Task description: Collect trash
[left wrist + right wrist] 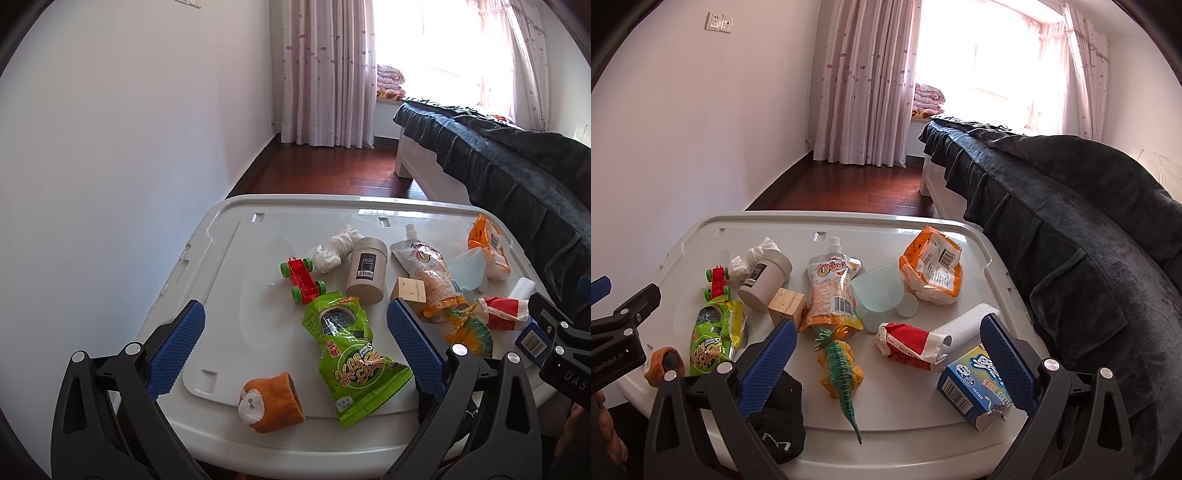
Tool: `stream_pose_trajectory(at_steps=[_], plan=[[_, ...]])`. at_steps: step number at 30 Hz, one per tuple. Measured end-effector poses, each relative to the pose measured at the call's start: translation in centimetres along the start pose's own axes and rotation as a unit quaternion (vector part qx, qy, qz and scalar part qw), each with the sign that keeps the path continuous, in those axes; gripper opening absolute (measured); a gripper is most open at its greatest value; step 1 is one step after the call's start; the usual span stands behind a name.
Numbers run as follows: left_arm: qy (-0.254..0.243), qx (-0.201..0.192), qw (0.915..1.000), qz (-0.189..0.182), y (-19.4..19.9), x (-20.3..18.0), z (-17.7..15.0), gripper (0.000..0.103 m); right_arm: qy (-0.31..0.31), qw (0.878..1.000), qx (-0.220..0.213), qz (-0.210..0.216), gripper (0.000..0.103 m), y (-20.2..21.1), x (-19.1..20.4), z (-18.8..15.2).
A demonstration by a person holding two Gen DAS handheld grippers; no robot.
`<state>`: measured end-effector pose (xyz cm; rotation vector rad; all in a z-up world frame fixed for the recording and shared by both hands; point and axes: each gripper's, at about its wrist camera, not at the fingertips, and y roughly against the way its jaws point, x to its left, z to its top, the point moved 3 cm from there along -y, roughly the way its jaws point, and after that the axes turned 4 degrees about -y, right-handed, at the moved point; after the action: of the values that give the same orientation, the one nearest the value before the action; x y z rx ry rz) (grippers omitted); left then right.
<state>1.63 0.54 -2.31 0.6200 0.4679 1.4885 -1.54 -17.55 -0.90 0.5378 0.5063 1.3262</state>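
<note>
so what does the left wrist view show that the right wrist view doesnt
Only the left wrist view shows the whole orange sock; the right wrist view catches just its edge.

Only the right wrist view shows the wall socket, the whole black sock and the full blue box, torn at one corner.

Both show the white bin lid, green snack bag, toy car, beige cup, wooden block, toy dinosaur, bed and curtains. Both grippers' fingers are open, holding nothing.

Each gripper (295, 347) (888, 363) has black ribbed arms, silver rivets and blue dimpled pads (177, 347) (white lettering on the housing).
</note>
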Motion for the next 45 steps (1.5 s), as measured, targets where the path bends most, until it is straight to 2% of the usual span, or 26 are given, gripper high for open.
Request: stream_pose_trajectory(at_steps=[19, 21, 24, 27, 30, 32, 35, 38, 39, 40, 41, 43, 45], plan=[[-0.003, 0.0, 1.0, 0.0, 0.0, 0.3, 0.0, 0.096, -0.002, 1.0, -0.002, 0.0, 0.098, 0.0, -0.1, 0.1], [-0.011, 0.002, 0.9999, -0.011, 0.0, 1.3, -0.4, 0.096, -0.003, 1.0, -0.007, -0.005, 0.098, 0.1, -0.4, 0.2], [0.001, 0.036, 0.9987, -0.036, -0.1, 3.4, -2.1, 0.096, -0.013, 1.0, -0.013, -0.007, 0.098, 0.5, -1.3, 0.5], [0.014, 0.066, 0.9973, -0.028, -0.1, 4.3, -4.7, 0.096, -0.03, 0.999, -0.021, 0.0, 0.098, 1.3, -2.4, 1.3], [0.015, 0.097, 0.9944, -0.039, -0.9, 3.6, -6.8, 0.096, -0.038, 0.999, -0.034, 0.0, 0.098, 2.2, -3.0, 1.7], [-0.004, 0.1, 0.9943, -0.037, -1.3, 3.1, -7.1, 0.096, -0.04, 0.998, -0.039, -0.001, 0.098, 2.5, -3.3, 1.8], [-0.038, 0.095, 0.9947, -0.012, -2.4, 2.6, -7.3, 0.095, -0.042, 0.998, -0.039, -0.002, 0.098, 2.6, -3.7, 1.9], [-0.028, 0.106, 0.9939, -0.009, -3.6, 3.0, -7.8, 0.094, -0.05, 0.998, -0.037, -0.001, 0.098, 2.6, -4.1, 2.0], [-0.023, 0.109, 0.9937, -0.009, -4.1, 3.2, -7.9, 0.09, -0.05, 0.998, -0.037, 0.0, 0.098, 2.5, -4.1, 2.0], [-0.02, 0.113, 0.9933, -0.009, -4.5, 3.3, -8.0, 0.071, -0.049, 0.998, -0.037, -0.001, 0.098, 2.5, -4.1, 2.0], [-0.014, 0.12, 0.9924, -0.025, -5.1, 3.4, -8.2, 0.063, -0.047, 0.998, -0.037, -0.001, 0.098, 2.5, -4.1, 2.0], [0.0, 0.123, 0.9913, -0.047, -5.6, 3.8, -8.4, 0.038, -0.042, 0.998, -0.037, -0.001, 0.098, 2.5, -3.9, 1.9], [-0.003, 0.119, 0.9919, -0.045, -5.4, 4.0, -8.5, 0.035, -0.037, 0.999, -0.035, -0.002, 0.098, 2.4, -3.7, 1.8]])
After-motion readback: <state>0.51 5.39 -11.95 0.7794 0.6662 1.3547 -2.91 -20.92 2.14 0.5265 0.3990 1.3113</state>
